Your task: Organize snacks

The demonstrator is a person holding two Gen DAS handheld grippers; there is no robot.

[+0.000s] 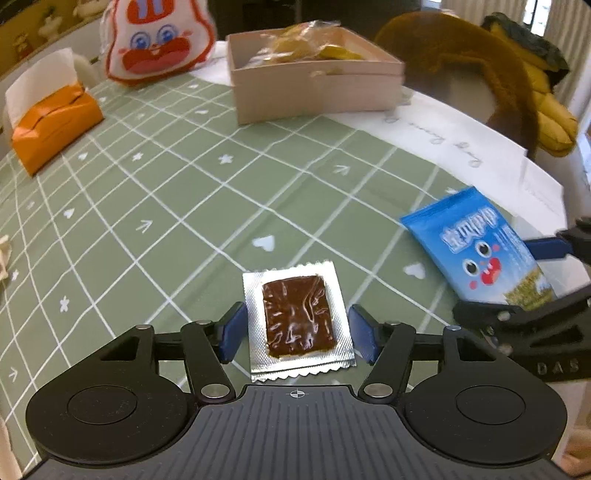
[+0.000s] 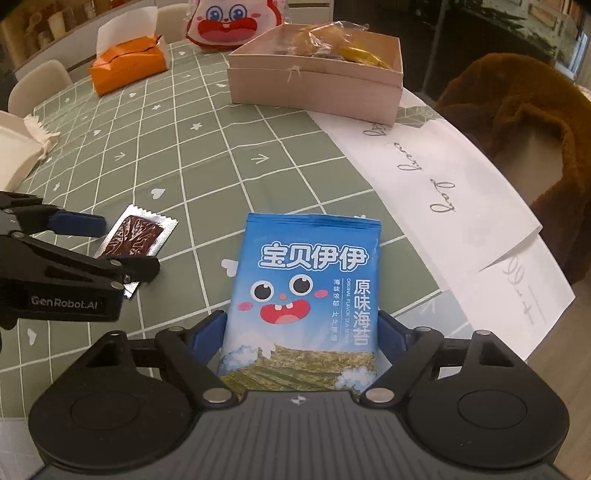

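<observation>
A clear-and-silver packet with a dark brown snack lies flat on the green checked tablecloth. My left gripper is open, its blue pads on either side of the packet, apart from it. The packet also shows in the right wrist view. A blue seaweed snack bag with a cartoon face lies between the pads of my right gripper, which is open around its lower half; the bag also shows in the left wrist view. A pink cardboard box at the back holds several wrapped snacks.
An orange tissue box and a red-and-white bunny bag stand at the back left. A white paper runner covers the table's right side. A brown furry chair stands beyond the right edge. A white container sits at left.
</observation>
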